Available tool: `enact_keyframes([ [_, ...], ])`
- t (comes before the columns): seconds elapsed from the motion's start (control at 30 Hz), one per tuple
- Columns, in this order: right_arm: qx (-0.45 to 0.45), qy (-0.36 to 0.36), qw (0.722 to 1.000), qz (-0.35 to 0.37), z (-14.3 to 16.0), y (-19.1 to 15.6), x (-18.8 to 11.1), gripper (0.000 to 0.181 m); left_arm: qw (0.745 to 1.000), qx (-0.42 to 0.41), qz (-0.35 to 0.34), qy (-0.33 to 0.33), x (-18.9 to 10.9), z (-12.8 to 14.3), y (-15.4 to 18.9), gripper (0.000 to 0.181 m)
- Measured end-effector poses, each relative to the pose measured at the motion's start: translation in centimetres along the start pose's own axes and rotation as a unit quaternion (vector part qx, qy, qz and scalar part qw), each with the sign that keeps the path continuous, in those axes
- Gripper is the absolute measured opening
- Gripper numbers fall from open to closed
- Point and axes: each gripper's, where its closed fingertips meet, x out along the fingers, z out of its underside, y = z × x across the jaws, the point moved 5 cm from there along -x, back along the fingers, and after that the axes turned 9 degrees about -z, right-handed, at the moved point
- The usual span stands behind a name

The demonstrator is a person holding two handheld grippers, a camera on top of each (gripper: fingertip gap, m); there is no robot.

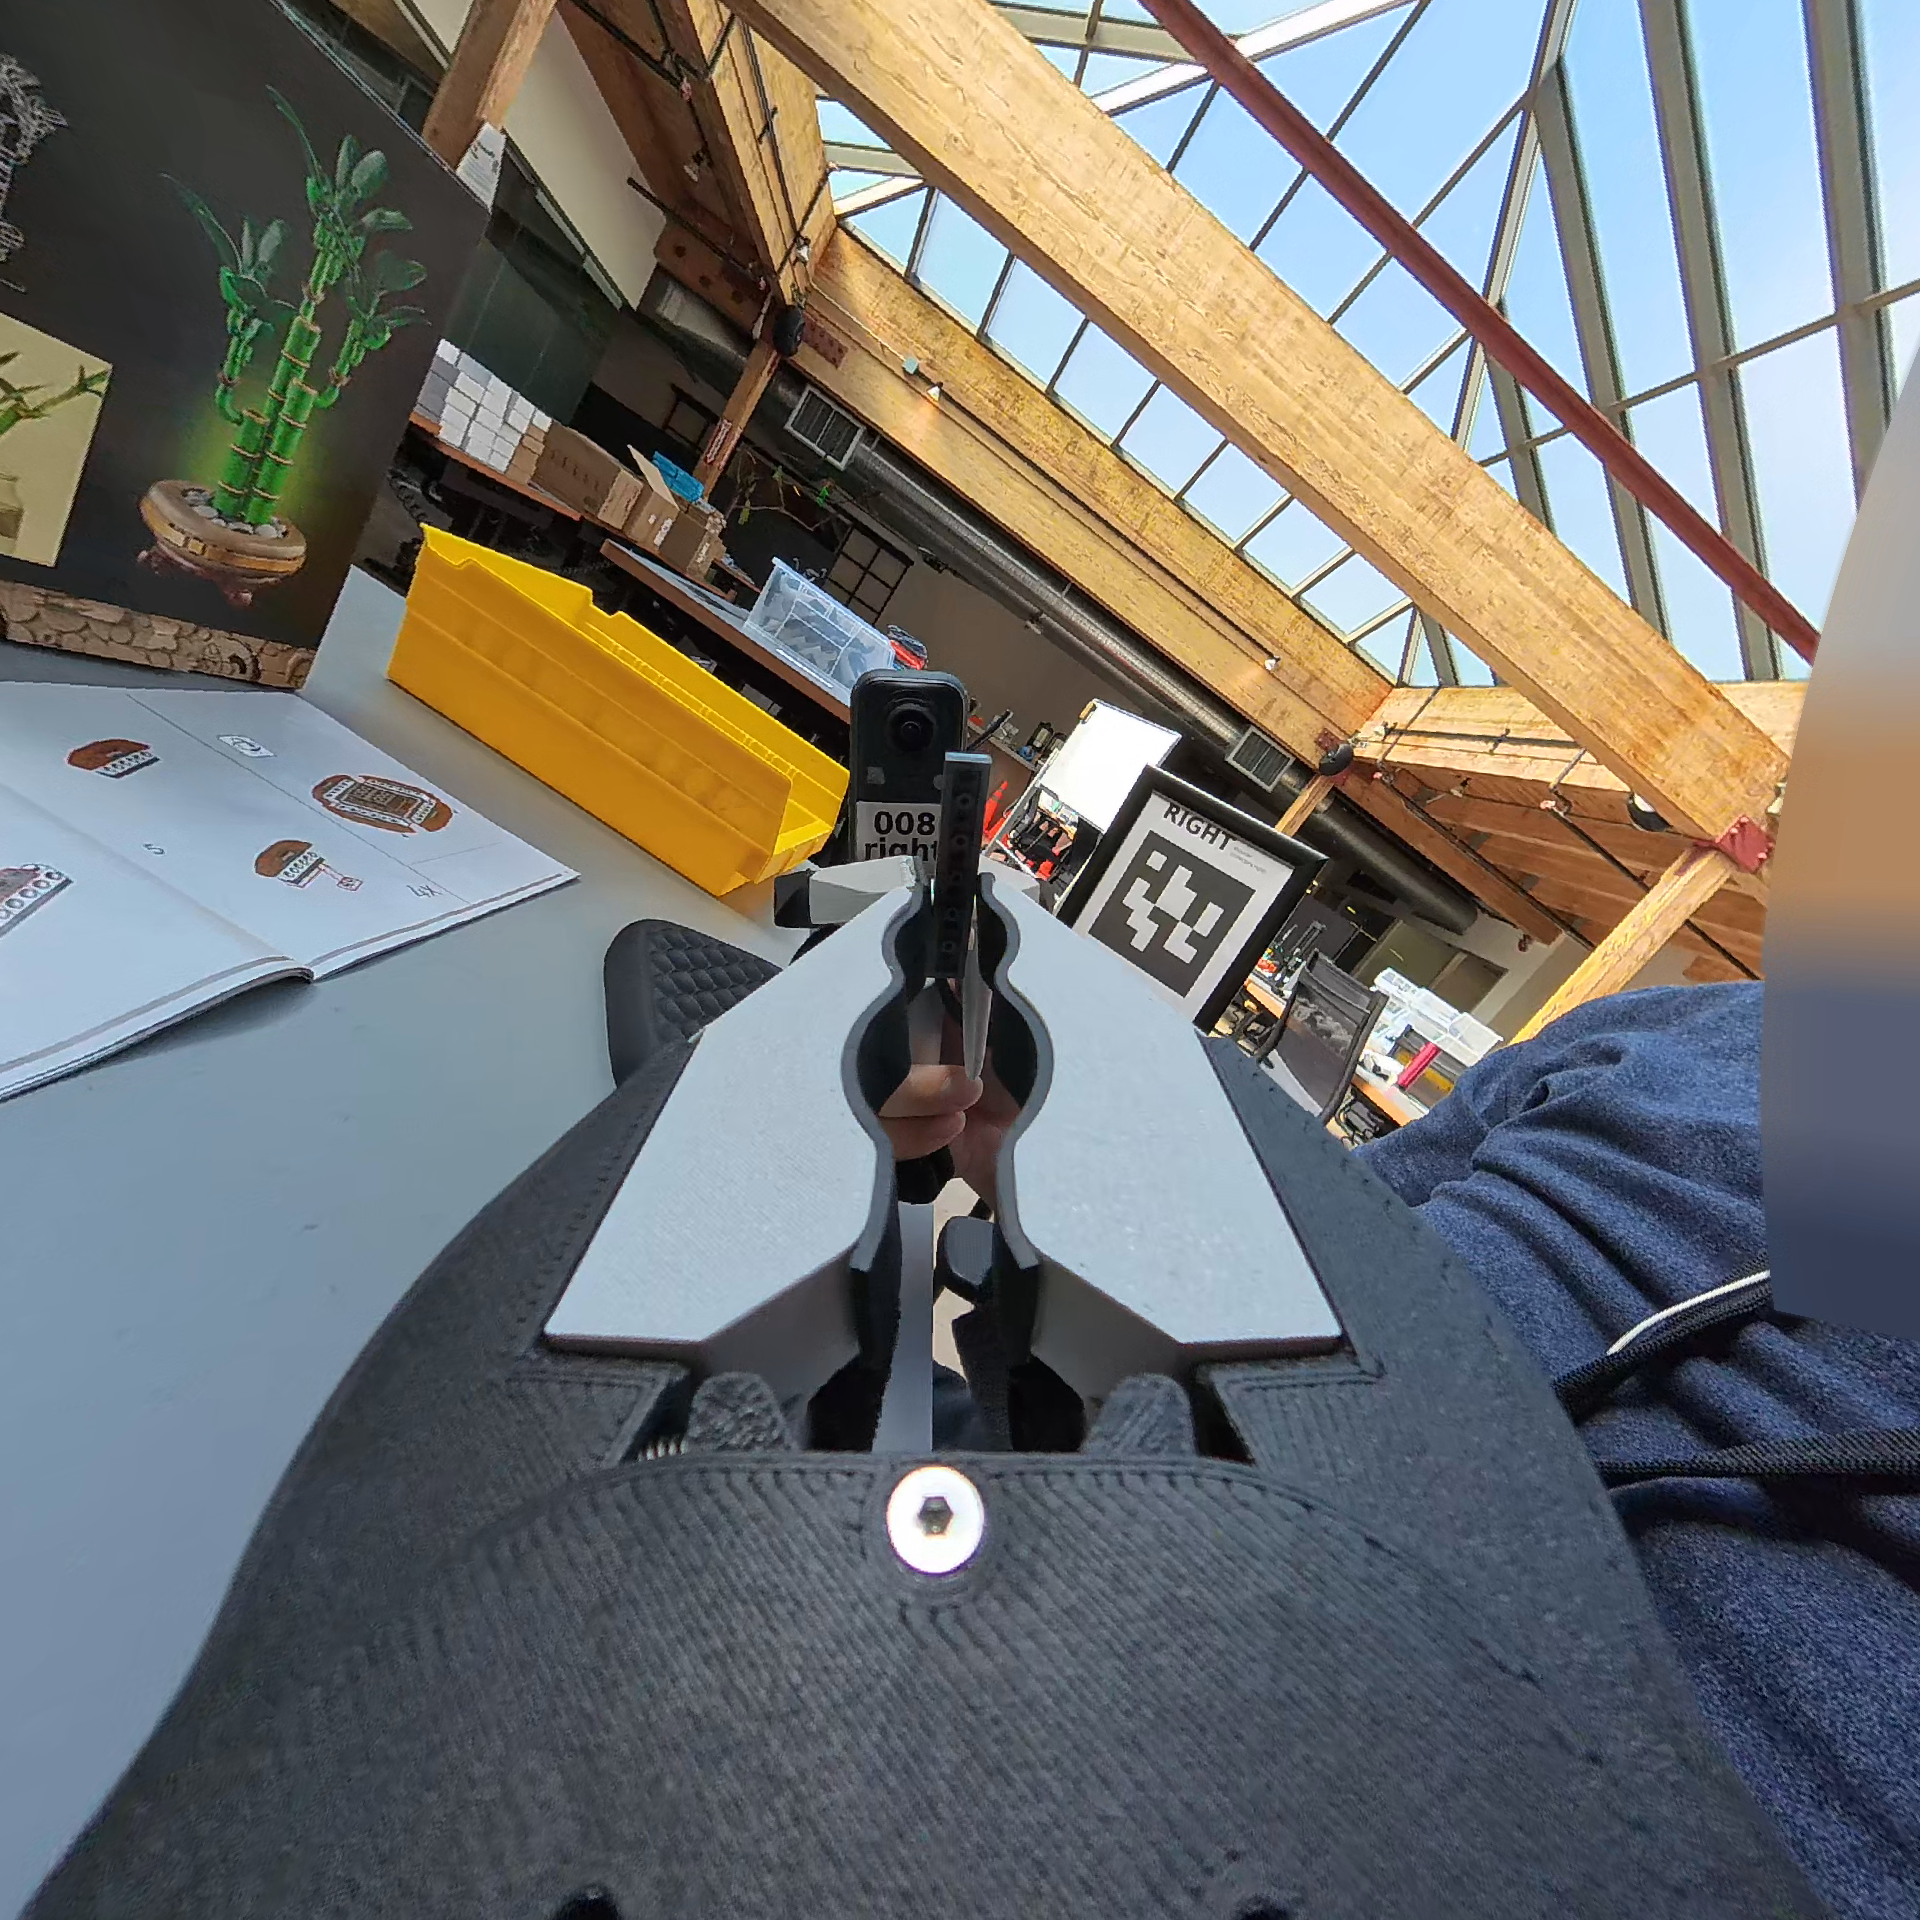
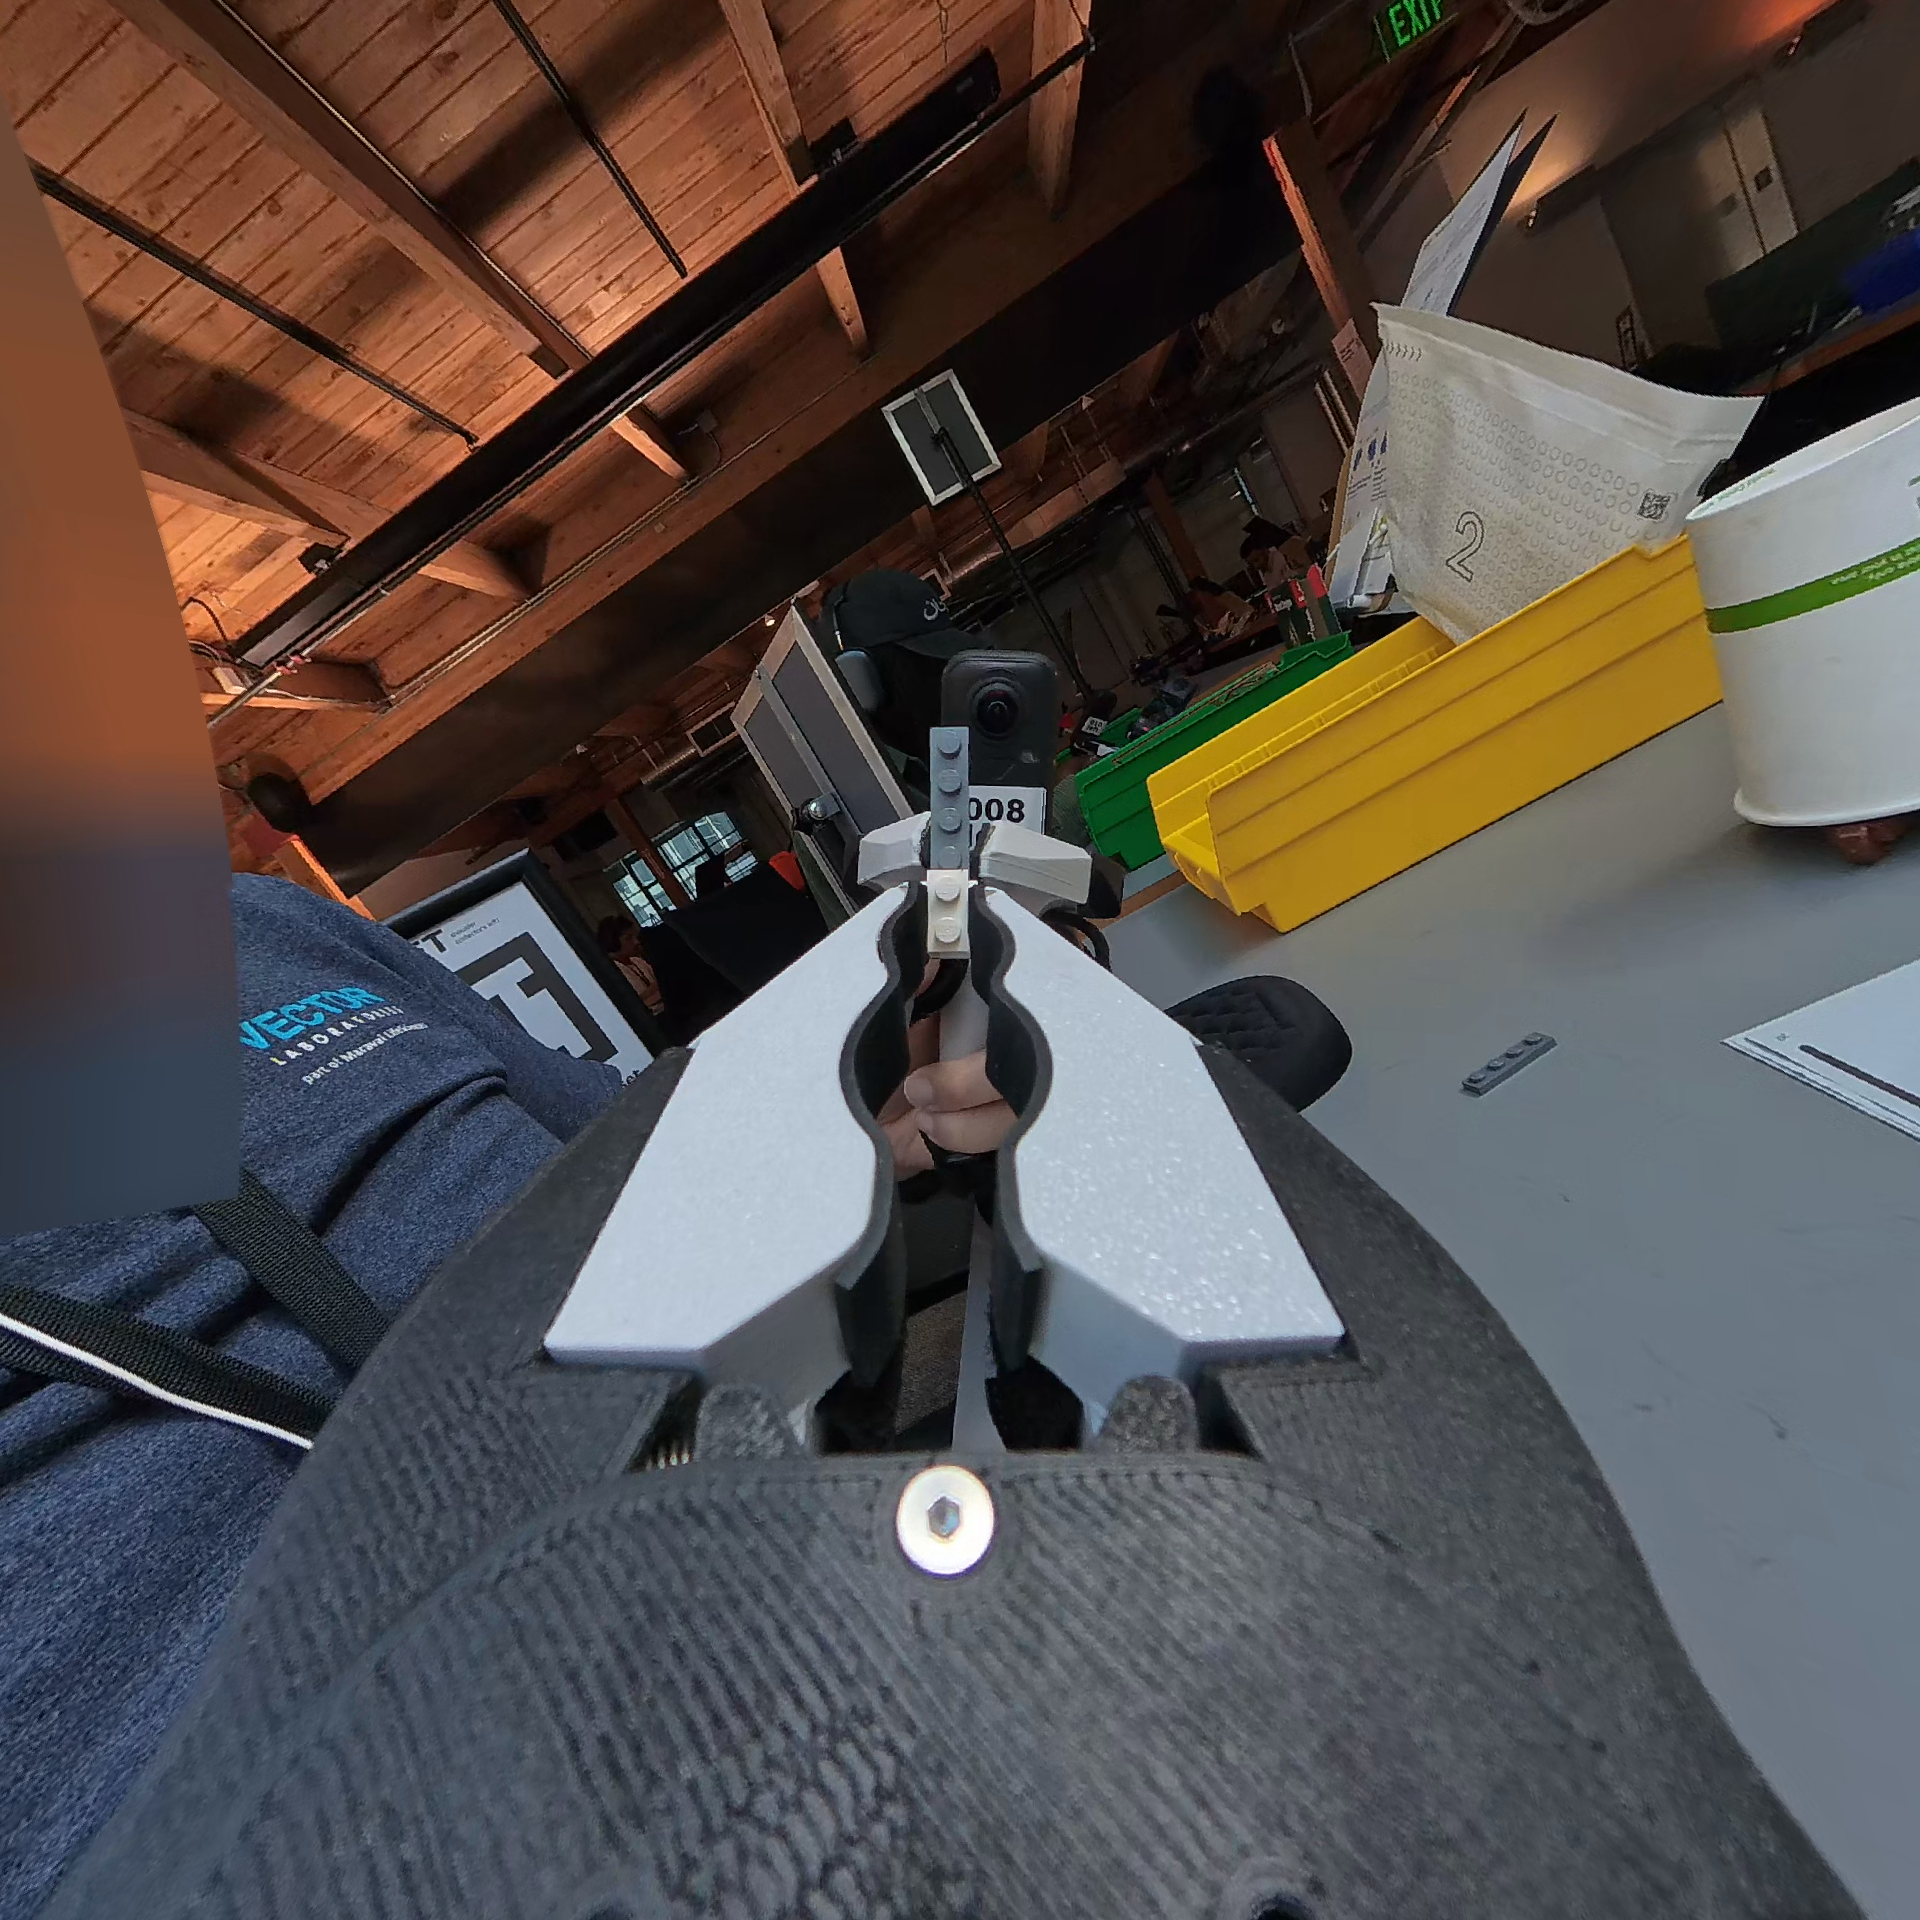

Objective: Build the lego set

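Observation:
My two grippers face each other above the grey table (image 1: 208, 1195). My left gripper (image 1: 948, 906) is shut on a long dark grey plate (image 1: 961, 831) that stands upright, its underside toward the left camera. In the right wrist view the plate (image 2: 948, 795) shows its studs. My right gripper (image 2: 948, 896) is shut on a small white plate (image 2: 948, 914) that sits against the grey plate's lower end. Whether the two are pressed together I cannot tell. The right gripper's fingers (image 1: 847, 896) show just behind the grey plate.
An open instruction booklet (image 1: 208, 862) and the set's box (image 1: 229, 343) are on the left. Yellow bins (image 1: 623, 717) (image 2: 1455, 748), a green bin (image 2: 1195, 753), a numbered white bag (image 2: 1538, 499) and a white tub (image 2: 1829, 644) stand behind. A loose dark grey plate (image 2: 1507, 1062) lies on the table. The tips of both grippers are at nearly the same place. Left tips and right tips are each some 30 centimeters from the white tub (image 2: 1829, 644).

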Motion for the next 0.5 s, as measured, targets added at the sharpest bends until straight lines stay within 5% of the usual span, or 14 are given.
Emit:
enact_keyframes([
  [0.5, -0.013, -0.012, 1.0, 0.011, 0.12, 0.14, -0.05, 0.008, 1.0, -0.008, -0.001, -0.007, -0.08, 0.23, -0.29, 0.005],
])
